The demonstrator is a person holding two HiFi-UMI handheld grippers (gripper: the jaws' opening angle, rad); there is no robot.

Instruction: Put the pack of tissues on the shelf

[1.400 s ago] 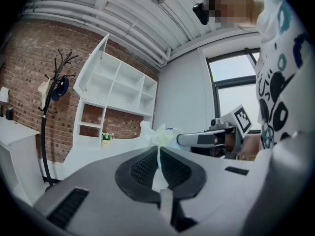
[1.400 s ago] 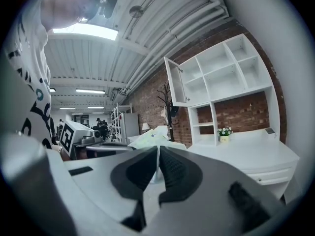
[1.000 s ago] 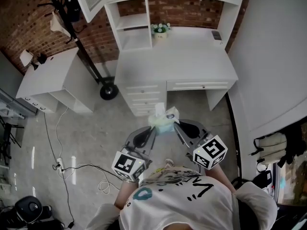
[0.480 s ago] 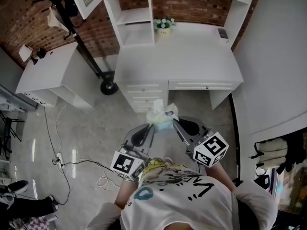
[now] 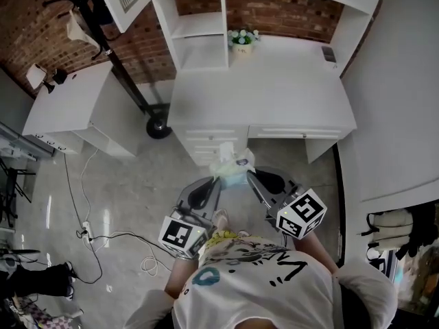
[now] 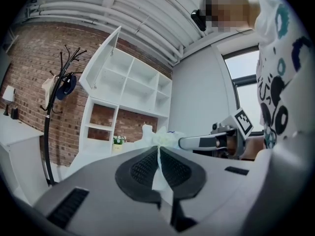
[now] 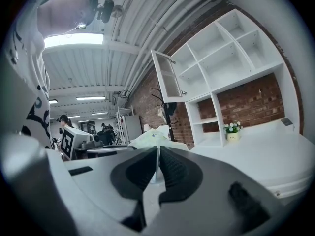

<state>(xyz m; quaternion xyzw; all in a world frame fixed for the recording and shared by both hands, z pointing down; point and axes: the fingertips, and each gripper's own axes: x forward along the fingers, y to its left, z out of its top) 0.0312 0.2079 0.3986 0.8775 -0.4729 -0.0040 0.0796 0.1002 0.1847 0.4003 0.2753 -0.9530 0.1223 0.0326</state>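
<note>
The pack of tissues [image 5: 232, 164], pale green and white in soft plastic wrap, hangs in the air in front of the white desk [image 5: 274, 88]. My left gripper [image 5: 219, 176] is shut on the wrap's left end, which shows as a thin white fold [image 6: 158, 168] between its pads. My right gripper [image 5: 248, 175] is shut on the right end of the pack of tissues [image 7: 156, 140]. Both point level toward the desk. The white shelf [image 5: 200, 26] with open cubbies rises at the desk's back left; in the right gripper view the shelf [image 7: 231, 68] fills the upper right.
A small pot of flowers [image 5: 241, 40] stands on the desk by the shelf. A dark remote-like object [image 5: 329, 53] lies at the desk's far right. A black coat stand [image 5: 103, 40] and a low white cabinet [image 5: 65, 115] are to the left. Cables [image 5: 103, 242] trail on the floor.
The desk and shelf have come nearer and shifted right in the head view as I carried the pack forward. Both grippers keep their hold on the pack.
</note>
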